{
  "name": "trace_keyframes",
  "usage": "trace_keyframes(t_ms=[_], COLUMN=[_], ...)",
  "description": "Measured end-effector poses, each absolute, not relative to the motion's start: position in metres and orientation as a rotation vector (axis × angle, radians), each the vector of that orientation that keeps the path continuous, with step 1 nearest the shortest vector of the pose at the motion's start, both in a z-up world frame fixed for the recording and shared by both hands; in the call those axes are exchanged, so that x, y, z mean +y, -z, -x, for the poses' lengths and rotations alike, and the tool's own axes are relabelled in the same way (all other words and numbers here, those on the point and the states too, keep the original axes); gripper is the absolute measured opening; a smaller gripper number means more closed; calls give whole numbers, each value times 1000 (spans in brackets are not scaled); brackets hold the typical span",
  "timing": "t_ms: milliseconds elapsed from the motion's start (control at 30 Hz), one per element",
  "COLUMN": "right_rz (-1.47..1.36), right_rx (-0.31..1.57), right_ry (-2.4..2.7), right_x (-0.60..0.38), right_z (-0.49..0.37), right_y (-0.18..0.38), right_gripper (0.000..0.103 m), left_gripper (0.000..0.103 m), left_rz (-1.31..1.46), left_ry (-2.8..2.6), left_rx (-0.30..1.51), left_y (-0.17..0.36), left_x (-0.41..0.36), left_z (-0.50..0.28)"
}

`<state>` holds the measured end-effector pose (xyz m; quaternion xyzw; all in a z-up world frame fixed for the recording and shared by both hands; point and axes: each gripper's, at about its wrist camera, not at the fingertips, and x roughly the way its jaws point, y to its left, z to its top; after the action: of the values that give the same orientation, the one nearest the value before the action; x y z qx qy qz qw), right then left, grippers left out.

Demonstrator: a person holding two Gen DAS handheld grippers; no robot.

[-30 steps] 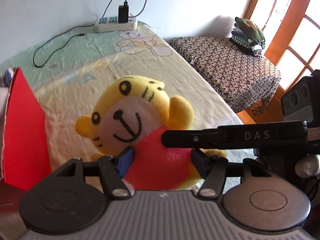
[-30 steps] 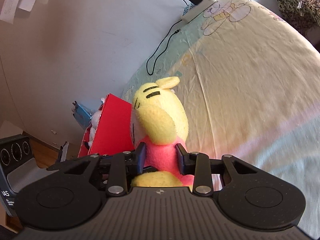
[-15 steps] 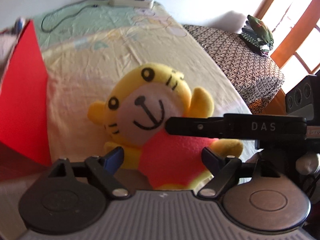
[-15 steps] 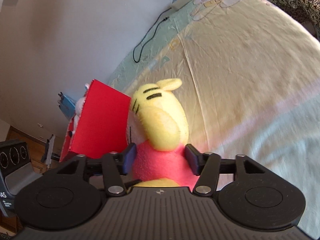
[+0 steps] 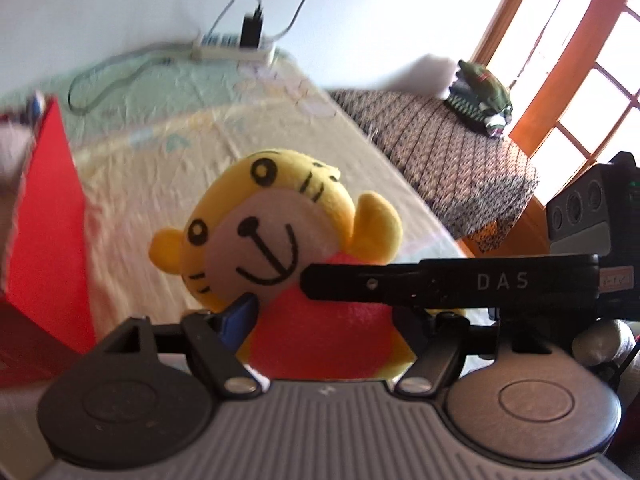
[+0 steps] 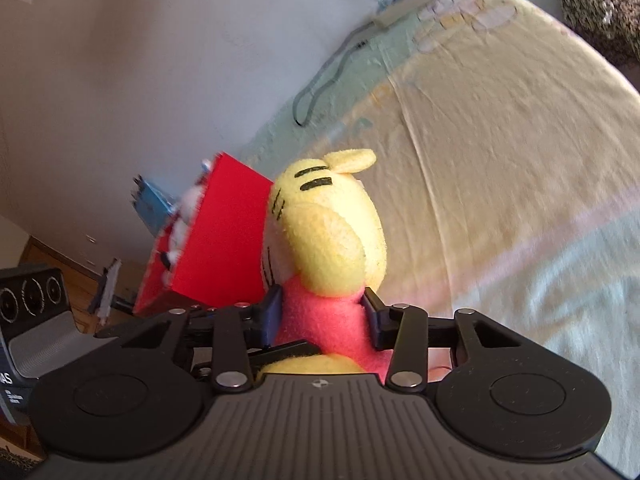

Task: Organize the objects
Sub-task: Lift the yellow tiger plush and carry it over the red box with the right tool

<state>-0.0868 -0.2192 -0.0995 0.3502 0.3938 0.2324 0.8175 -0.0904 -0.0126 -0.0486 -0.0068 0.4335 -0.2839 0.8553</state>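
Plush tiger [image 5: 280,248] clamped between both tongs' fingers.

I take the bed sheet [image 5: 168,160] as my reference. A white power strip [image 5: 232,49] with a black adapter plugged in lies at its far edge, against the wall. Right of it I see a patterned cloth-covered table [image 5: 448,160] carrying folded green clothing [image 5: 482,98].

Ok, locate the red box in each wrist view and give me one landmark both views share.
Left wrist: the red box stands at the far left edge, left of the yellow plush toy.
Right wrist: the red box sits left of centre, just behind the plush's head.
Shared landmark: the white power strip at the bedsheet's far end, by the wall.
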Motion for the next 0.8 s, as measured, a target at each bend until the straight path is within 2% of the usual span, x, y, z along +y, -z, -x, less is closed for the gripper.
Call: trace_keyframes(t_ms=[467, 800], right_rz=[-819, -835], right_rx=[609, 533], right_ry=[-657, -669], right_x=[-184, -107], right_z=[87, 81], right_y=[42, 22], right_gripper=[44, 45], left_gripper=[76, 76], left_rz=[-72, -101], left_ry=[515, 513], left_rx=[615, 550], left_y=[-22, -46], left_x=[32, 117], left_z=[123, 119])
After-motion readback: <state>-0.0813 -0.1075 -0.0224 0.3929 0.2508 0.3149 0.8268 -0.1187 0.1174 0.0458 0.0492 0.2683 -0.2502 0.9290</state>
